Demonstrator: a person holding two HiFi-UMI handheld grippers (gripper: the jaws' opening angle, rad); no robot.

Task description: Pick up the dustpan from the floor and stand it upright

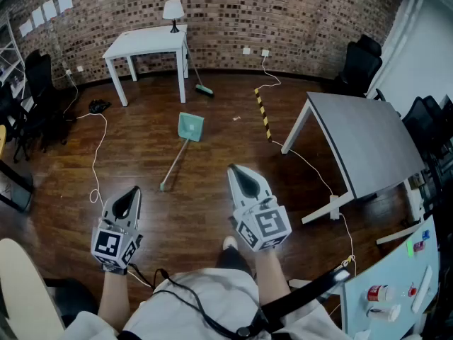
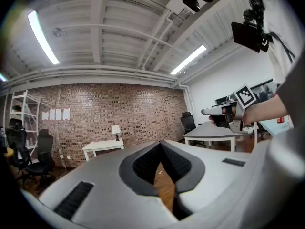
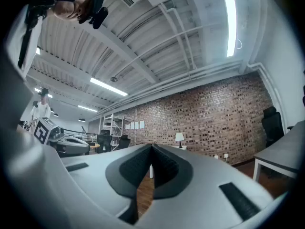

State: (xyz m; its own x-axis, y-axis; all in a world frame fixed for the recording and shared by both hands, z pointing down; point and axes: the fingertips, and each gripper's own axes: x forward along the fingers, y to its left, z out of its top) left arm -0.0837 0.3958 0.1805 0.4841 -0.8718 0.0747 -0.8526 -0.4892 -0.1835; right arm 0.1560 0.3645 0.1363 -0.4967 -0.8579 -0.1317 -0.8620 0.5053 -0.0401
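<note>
Lying flat on the floor (image 1: 212, 154) well ahead, the teal dustpan (image 1: 190, 127) is not yet reached, so the left hand-held gripper (image 1: 134, 192) and right hand-held gripper (image 1: 238, 170) are carried closed, empty.

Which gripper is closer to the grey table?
Right. In the head view the right gripper is to the left of the grey table; the left gripper is farther left still.

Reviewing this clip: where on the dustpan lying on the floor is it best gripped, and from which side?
Probably grip the dustpan by its long thin handle, near the free end pointing toward the person, coming from above with jaws across the shaft. The scoop is wide and lies at the far end.
</note>
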